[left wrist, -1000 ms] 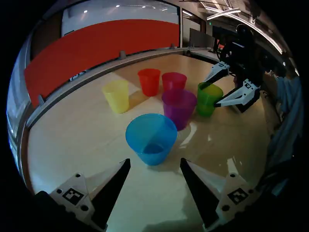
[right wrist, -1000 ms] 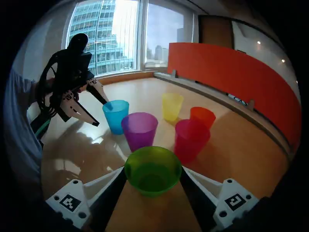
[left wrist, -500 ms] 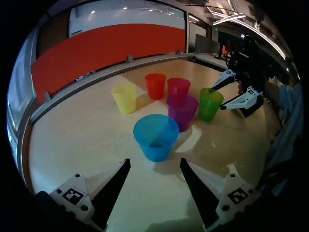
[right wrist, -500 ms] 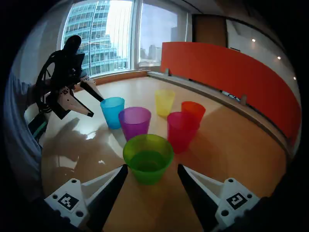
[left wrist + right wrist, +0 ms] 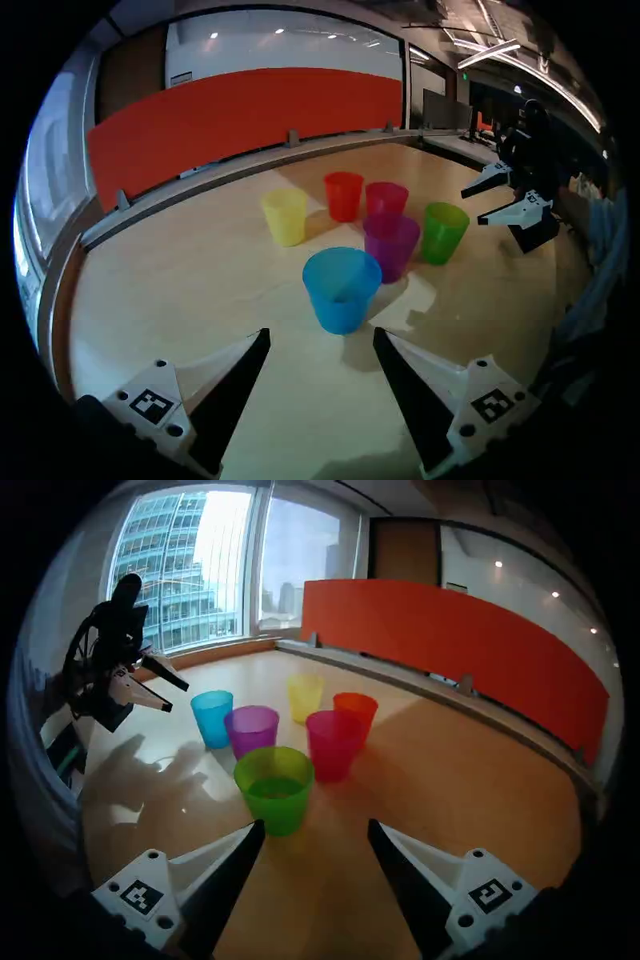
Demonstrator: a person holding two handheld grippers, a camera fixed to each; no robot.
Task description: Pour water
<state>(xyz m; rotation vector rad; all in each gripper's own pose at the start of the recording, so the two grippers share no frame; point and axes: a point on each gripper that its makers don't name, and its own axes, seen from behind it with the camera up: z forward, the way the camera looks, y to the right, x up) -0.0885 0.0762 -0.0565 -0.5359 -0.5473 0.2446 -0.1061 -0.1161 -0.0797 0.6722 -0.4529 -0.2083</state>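
Note:
Several plastic cups stand upright on a pale wooden table. In the left gripper view a blue cup (image 5: 342,288) is nearest, just beyond my open left gripper (image 5: 320,352). Behind it are a purple cup (image 5: 391,246), a green cup (image 5: 444,232), a magenta cup (image 5: 386,198), a red cup (image 5: 343,195) and a yellow cup (image 5: 285,215). In the right gripper view the green cup (image 5: 274,788), holding a little liquid, stands just ahead of my open right gripper (image 5: 314,840). The right gripper (image 5: 506,192) appears far right in the left gripper view; the left gripper (image 5: 158,684) is far left in the right gripper view.
A long orange partition (image 5: 240,112) runs along the table's far edge. Tall windows (image 5: 184,568) lie behind the left gripper. A person's blue sleeve (image 5: 32,744) is at the left edge of the right gripper view. Bare tabletop (image 5: 464,776) stretches to the right of the cups.
Both grippers have pulled back from the cups. The green cup, earlier between the right gripper's fingers, now stands free ahead of them. The blue cup is farther from the left gripper.

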